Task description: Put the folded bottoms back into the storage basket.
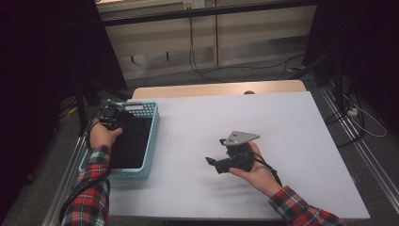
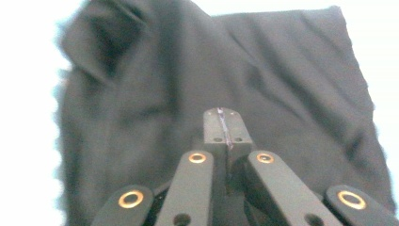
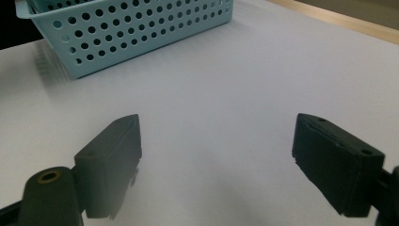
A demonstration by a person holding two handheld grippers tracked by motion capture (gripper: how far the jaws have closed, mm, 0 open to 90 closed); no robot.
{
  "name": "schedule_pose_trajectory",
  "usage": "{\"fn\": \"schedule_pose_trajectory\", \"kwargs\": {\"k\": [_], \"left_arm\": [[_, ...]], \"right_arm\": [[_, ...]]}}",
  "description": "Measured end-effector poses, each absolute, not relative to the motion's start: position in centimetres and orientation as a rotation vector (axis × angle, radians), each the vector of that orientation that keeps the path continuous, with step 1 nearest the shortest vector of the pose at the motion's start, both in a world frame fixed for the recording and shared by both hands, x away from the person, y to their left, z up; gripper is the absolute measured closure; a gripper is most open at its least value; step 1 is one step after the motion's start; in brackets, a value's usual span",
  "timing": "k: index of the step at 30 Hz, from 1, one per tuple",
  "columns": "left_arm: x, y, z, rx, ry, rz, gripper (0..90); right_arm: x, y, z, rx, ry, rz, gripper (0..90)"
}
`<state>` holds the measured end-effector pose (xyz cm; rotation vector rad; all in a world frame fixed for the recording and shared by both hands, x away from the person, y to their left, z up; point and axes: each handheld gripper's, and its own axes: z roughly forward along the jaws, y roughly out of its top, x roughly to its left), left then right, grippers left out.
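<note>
Black cloth [image 2: 188, 94], lying in blue basket [image 1: 149, 141] at table's left; left gripper [image 2: 225, 123] closed empty just above it, right gripper [image 3: 216, 165] idle, jaws wide, mid-table.

Desk [image 1: 282, 122]: white top, wood strip [image 1: 216, 89] showing along the far edge. Grey carpet floor [image 1: 244, 70] behind it. Back wall is light wood panelling [image 1: 254, 33], dark rail [image 1: 207, 12] across the top. Black cables [image 1: 197, 66] hang down the panelling and trail over the floor. Dark curtains [image 1: 42, 56] on both sides. Aluminium rails [image 1: 371, 160] flank the desk. Dim overall, desk is the brightest patch.
</note>
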<state>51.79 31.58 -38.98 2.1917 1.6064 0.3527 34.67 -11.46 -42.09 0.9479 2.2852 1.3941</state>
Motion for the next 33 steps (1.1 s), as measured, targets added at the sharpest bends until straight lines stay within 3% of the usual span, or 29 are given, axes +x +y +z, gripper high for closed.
{"fn": "schedule_pose_trajectory", "kwargs": {"k": [11, 19, 33], "left_arm": [[52.2, 34.5, -41.4, 2.180, 1.733, 0.422, 90.0], [51.7, 34.6, -39.5, 2.199, 1.699, 0.475, 89.6], [49.6, 31.6, -35.7, 2.150, 1.525, 0.346, 57.7]], "right_arm": [[34.7, -11.3, -42.3, 0.941, 2.301, 1.386, 15.6], [34.7, -11.9, -42.1, 0.946, 2.293, 1.377, 15.3], [34.3, -14.7, -42.1, 0.995, 2.272, 1.359, 15.3]]}}
